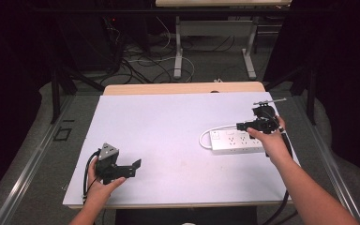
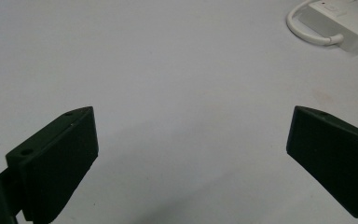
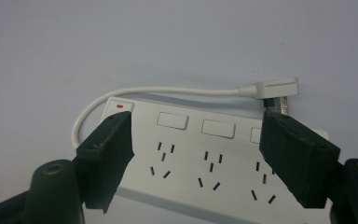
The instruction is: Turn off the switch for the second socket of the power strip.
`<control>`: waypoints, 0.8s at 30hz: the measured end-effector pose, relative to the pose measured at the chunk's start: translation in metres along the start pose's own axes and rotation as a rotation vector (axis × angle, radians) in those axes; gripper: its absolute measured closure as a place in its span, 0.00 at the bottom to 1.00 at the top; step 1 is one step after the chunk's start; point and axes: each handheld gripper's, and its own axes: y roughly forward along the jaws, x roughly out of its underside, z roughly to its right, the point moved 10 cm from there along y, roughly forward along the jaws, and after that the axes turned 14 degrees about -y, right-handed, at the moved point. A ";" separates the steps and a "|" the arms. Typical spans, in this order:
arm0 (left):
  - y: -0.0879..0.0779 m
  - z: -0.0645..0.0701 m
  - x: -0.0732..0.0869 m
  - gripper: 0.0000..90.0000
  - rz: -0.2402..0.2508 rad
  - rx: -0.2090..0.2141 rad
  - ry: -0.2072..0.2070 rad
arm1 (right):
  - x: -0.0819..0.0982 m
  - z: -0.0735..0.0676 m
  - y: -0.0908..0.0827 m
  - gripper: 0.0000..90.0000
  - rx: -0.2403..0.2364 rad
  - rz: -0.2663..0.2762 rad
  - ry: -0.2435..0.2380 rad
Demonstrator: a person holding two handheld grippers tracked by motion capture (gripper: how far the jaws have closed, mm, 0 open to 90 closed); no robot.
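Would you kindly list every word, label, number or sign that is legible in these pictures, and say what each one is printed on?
No text can be read anywhere.
White plastic power strip: no printed words or numbers visible; it bears just a small red mark at one end and blank white rectangular switches.
White plug on its short white cord: no marking visible.
White table surface: bare of lettering.

Both claws matte black plastic: left claw (image 1: 132, 168) carries grey triangular plate and looping black cable; right claw (image 1: 242, 126) has screw holes. Forearms bare, unsleeved.
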 end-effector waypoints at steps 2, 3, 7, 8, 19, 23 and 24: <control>0.000 0.000 0.000 0.02 0.000 0.000 0.000 | -0.001 0.001 0.002 0.28 0.001 -0.001 0.005; 0.000 0.000 0.000 0.02 0.001 -0.001 0.000 | -0.001 0.003 0.003 0.28 0.009 -0.001 0.005; 0.000 0.000 0.000 0.03 0.001 -0.001 0.000 | -0.001 0.007 0.007 0.29 0.016 -0.012 0.015; 0.000 0.000 0.000 0.03 0.001 -0.001 0.000 | -0.001 0.007 0.008 0.29 0.019 -0.017 0.028; 0.000 -0.002 -0.001 0.03 0.003 -0.005 0.007 | -0.003 0.013 0.021 0.31 0.023 -0.035 0.045; 0.000 -0.002 0.000 0.03 0.003 -0.004 -0.002 | -0.003 0.016 0.025 0.32 0.021 -0.046 0.048; 0.000 -0.002 0.000 0.04 0.001 -0.006 -0.001 | -0.002 0.017 0.026 0.32 0.022 -0.050 0.048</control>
